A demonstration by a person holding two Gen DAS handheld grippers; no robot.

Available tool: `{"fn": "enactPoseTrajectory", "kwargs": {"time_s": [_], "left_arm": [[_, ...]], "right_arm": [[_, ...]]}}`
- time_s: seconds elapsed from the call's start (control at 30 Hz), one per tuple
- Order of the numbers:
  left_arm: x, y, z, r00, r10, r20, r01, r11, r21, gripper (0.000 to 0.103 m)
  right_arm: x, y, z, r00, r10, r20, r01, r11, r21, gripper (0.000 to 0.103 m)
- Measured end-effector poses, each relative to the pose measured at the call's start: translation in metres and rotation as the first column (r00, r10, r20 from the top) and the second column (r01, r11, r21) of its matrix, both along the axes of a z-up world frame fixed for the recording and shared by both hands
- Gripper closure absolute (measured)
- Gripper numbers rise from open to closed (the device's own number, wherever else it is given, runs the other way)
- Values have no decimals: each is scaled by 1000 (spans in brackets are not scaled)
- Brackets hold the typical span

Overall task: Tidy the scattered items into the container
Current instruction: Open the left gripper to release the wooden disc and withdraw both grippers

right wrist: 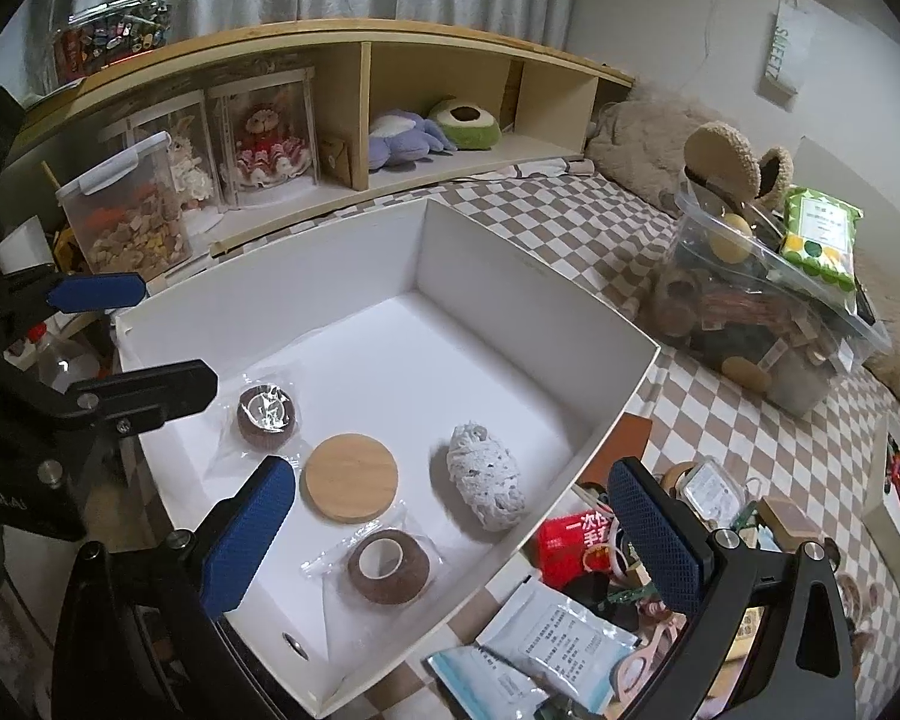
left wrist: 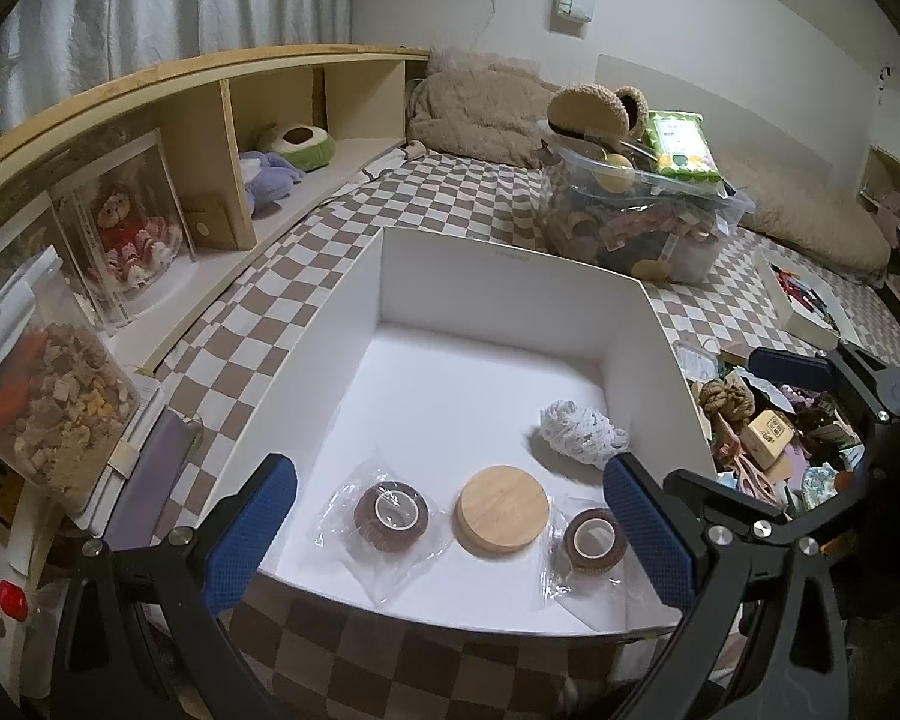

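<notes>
Both the left gripper (left wrist: 450, 531) and right gripper (right wrist: 453, 531) hover wide open and empty above the white box (left wrist: 498, 267) on the checkered bed (left wrist: 450, 192), where a wooden lid (left wrist: 503, 510), two tape rolls (left wrist: 391, 515) and lace bundle (left wrist: 582, 435) lie between the fingers, the far half bare, clutter (right wrist: 576, 546) just outside its right wall.

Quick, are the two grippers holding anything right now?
Left gripper: open, holding nothing, over the white box.
Right gripper: open, holding nothing.
</notes>
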State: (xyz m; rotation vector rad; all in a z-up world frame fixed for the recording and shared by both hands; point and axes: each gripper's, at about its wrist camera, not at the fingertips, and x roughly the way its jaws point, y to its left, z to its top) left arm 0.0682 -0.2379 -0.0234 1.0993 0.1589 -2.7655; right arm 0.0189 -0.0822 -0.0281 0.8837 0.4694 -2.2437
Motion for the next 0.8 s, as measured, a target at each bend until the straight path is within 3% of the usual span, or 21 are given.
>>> {"fn": "enactPoseTrajectory", "kwargs": {"time_s": [0.5, 0.8], "left_arm": [[8, 8, 8, 1000, 15, -26, -16, 999, -35, 0], [6, 30, 15, 997, -25, -67, 21, 998, -64, 0]], "right_arm": [[3, 24, 15, 998, -57, -21, 56, 996, -68, 0], [3, 57, 24, 991, -126, -50, 119, 986, -116, 0]]}}
